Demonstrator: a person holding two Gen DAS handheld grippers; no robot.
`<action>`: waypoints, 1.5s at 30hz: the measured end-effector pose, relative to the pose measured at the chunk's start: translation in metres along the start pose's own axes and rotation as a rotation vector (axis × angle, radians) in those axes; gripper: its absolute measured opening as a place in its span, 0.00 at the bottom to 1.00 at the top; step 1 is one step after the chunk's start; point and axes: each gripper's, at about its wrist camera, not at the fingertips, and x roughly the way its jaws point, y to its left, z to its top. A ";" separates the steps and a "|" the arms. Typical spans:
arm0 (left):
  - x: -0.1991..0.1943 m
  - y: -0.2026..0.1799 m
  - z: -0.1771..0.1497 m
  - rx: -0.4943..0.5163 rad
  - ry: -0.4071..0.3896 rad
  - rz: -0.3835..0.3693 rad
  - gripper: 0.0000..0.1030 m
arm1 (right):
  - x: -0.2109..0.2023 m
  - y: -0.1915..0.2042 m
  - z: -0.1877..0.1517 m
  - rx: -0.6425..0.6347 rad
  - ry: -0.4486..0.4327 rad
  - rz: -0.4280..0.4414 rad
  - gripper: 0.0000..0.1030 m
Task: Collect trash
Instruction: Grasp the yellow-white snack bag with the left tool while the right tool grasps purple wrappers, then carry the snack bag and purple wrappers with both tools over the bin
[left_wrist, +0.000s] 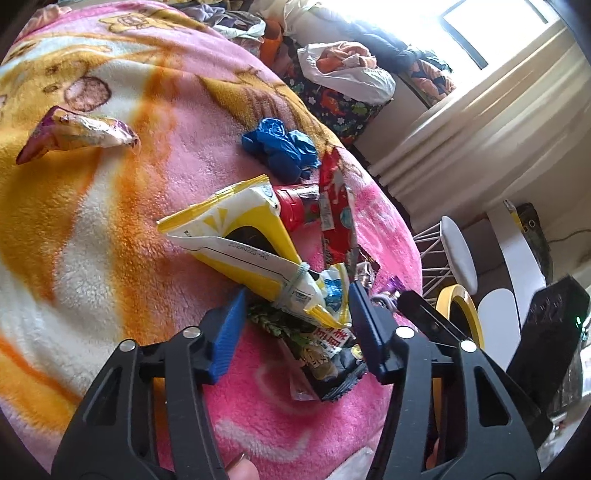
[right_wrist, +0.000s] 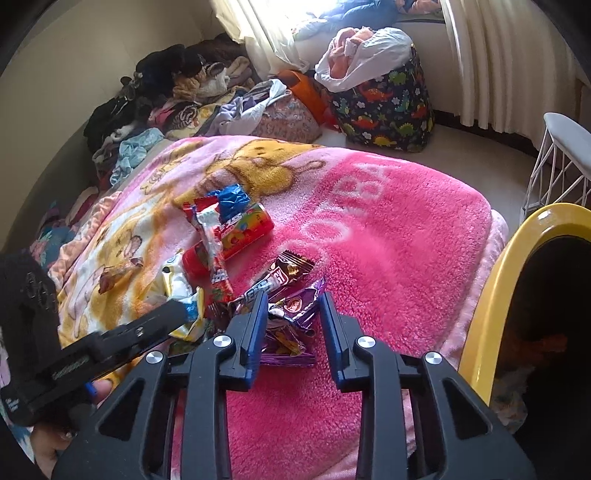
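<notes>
Two tongs straddle wrappers on the pink blanket: left tongs half-open around a yellow packet, right tongs narrowly open around purple wrappers, neither visibly pinching.

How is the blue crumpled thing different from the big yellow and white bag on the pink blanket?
The blue crumpled thing is one plain colour and balled up; the yellow and white bag is printed, long and mostly flat. The bag is bigger. The bag reaches between the left gripper's fingers; the blue thing lies farther off, alone. Both lie on the pink blanket.
</notes>
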 end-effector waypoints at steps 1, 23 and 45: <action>0.000 0.000 0.000 -0.005 0.003 0.002 0.41 | -0.003 0.001 -0.002 -0.006 -0.007 -0.001 0.27; -0.039 -0.003 0.006 0.011 -0.077 -0.020 0.04 | -0.048 0.012 -0.007 -0.055 -0.094 0.025 0.27; -0.067 -0.067 0.005 0.180 -0.164 -0.053 0.01 | -0.096 -0.004 -0.004 -0.009 -0.201 0.021 0.27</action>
